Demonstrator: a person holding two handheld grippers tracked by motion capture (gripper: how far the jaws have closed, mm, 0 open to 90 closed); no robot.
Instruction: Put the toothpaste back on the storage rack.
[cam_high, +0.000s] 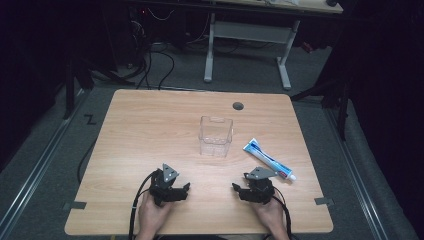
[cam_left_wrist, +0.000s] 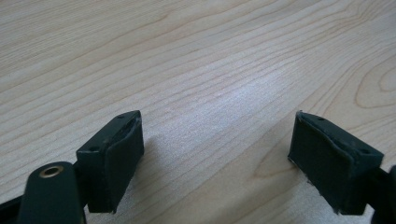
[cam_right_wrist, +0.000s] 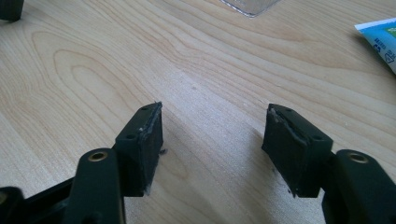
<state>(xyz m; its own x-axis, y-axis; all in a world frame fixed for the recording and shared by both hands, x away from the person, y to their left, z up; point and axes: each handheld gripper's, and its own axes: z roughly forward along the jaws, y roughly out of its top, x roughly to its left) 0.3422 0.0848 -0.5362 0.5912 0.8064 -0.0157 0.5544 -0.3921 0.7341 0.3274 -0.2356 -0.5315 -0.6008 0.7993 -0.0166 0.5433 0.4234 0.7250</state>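
Your 2 hands rest at the near edge of the wooden table (cam_high: 150, 130), each holding a gripper low over the bare wood. Your left gripper (cam_left_wrist: 217, 154) stands with its jaws spread wide and nothing between them; your right gripper (cam_right_wrist: 212, 140) is equally wide and empty. A clear plastic container (cam_high: 215, 136) stands upright mid-table, well apart from both. A blue-and-white toothpaste tube (cam_high: 268, 159) lies flat to its right, just beyond your right gripper.

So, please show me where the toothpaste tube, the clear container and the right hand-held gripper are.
toothpaste tube (cam_high: 267, 159), high view, middle of its body.
clear container (cam_high: 215, 136), high view, its front wall.
right hand-held gripper (cam_high: 240, 189), high view, between its fingertips.
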